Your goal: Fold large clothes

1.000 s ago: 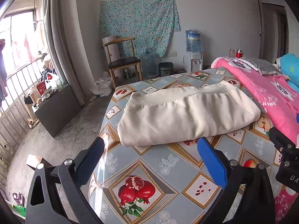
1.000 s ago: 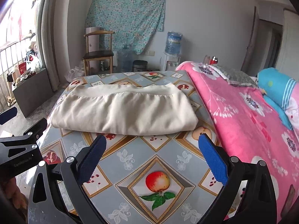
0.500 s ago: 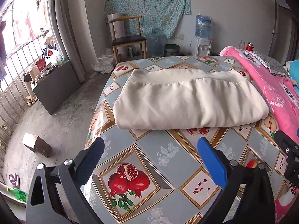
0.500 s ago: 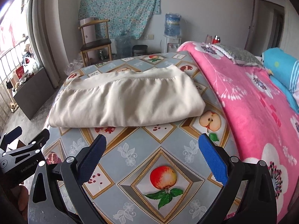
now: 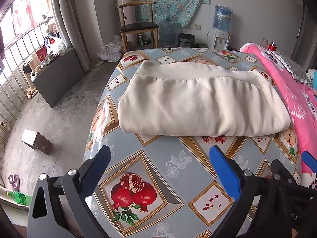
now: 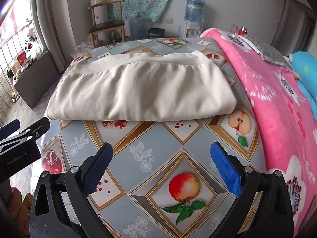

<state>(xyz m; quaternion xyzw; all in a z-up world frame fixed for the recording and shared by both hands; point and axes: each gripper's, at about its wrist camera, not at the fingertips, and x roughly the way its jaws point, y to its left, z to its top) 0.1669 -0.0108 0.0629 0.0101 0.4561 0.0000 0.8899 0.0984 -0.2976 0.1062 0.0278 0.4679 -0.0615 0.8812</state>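
A cream garment (image 5: 200, 101) lies folded into a wide rectangle on the fruit-patterned tablecloth (image 5: 172, 170), its waistband along the far edge. The same cream garment (image 6: 142, 89) fills the middle of the right wrist view. My left gripper (image 5: 160, 164) hovers over the table short of the garment's near fold, open, with nothing between its blue pads. My right gripper (image 6: 161, 159) is likewise open and empty, a little back from the near fold. The left gripper's body (image 6: 21, 140) shows at the left edge of the right wrist view.
A pink flowered blanket (image 6: 277, 103) covers the bed on the right. A wooden chair (image 5: 138, 23), a water dispenser (image 5: 221, 27) and a bin stand by the far wall. A dark bench (image 5: 57, 79) and a small box (image 5: 36, 141) are on the floor to the left.
Both grippers have tilted down and come closer to the folded garment, which now looks larger and lower in both views. The garment has not moved.
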